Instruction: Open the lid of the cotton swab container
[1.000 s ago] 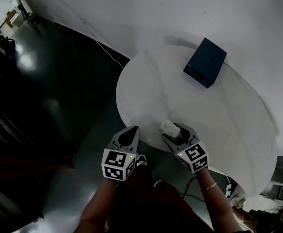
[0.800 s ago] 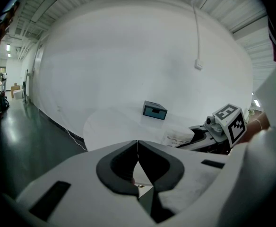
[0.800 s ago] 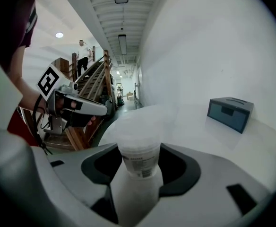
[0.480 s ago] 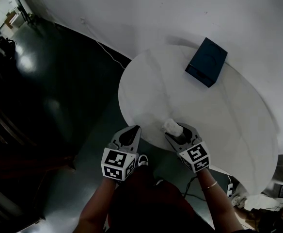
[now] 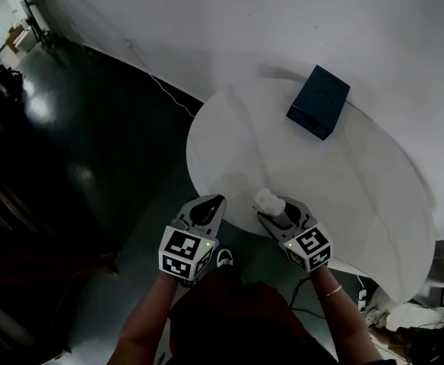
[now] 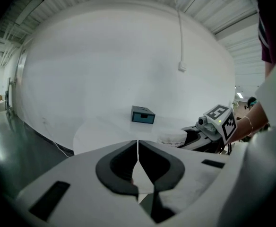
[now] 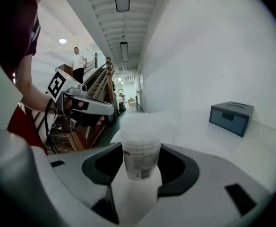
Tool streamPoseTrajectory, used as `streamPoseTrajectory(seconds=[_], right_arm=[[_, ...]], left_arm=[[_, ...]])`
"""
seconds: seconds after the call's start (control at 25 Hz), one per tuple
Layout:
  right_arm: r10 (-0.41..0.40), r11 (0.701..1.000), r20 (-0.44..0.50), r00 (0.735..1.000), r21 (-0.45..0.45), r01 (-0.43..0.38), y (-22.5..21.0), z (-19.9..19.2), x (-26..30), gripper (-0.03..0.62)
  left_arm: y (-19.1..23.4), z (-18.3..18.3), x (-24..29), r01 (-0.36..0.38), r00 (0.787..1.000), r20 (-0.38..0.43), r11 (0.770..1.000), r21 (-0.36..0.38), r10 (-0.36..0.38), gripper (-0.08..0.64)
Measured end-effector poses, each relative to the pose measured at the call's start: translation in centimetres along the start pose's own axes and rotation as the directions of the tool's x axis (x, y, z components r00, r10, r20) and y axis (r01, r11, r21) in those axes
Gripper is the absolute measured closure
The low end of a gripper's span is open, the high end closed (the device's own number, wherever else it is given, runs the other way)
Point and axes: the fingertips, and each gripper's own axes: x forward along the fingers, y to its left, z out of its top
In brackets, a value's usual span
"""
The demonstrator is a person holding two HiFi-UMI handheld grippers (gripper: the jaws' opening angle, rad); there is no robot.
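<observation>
Fingers (image 7: 98,169) of the right gripper (image 5: 274,213) pinch the cotton swab container (image 7: 140,148) at the table (image 5: 344,181) edge; left gripper (image 6: 138,148) fingers (image 6: 114,169) pressed together.

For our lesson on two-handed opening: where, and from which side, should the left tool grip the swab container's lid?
Probably the rim of the lid, from the left: the right tool clamps the container body, so the wider lid stands clear above. The left tool is shut; open it first.
</observation>
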Motion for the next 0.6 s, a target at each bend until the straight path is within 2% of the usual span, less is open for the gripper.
streamPoseTrajectory(seconds=[0.16, 0.36, 0.6], right_arm=[[0.022, 1.000, 0.030, 0.999, 0.015, -0.022, 0.2, 0.7, -0.4, 0.360], [0.068, 0.998, 0.068, 0.995, 0.000, -0.068, 0.9, 1.8, -0.4, 0.360], [0.097, 0.995, 0.098, 0.990, -0.022, -0.095, 1.4, 3.2, -0.4, 0.360]], left_arm=[[-1.0, 1.5, 0.1, 0.067, 0.998, 0.005, 0.996, 0.064, -0.068, 0.532], [-1.7, 3.4, -0.1, 0.130, 0.991, 0.031, 0.986, 0.107, -0.134, 0.529], [-2.6, 5.0, 0.0, 0.200, 0.977, 0.029, 0.960, 0.194, -0.210, 0.472]])
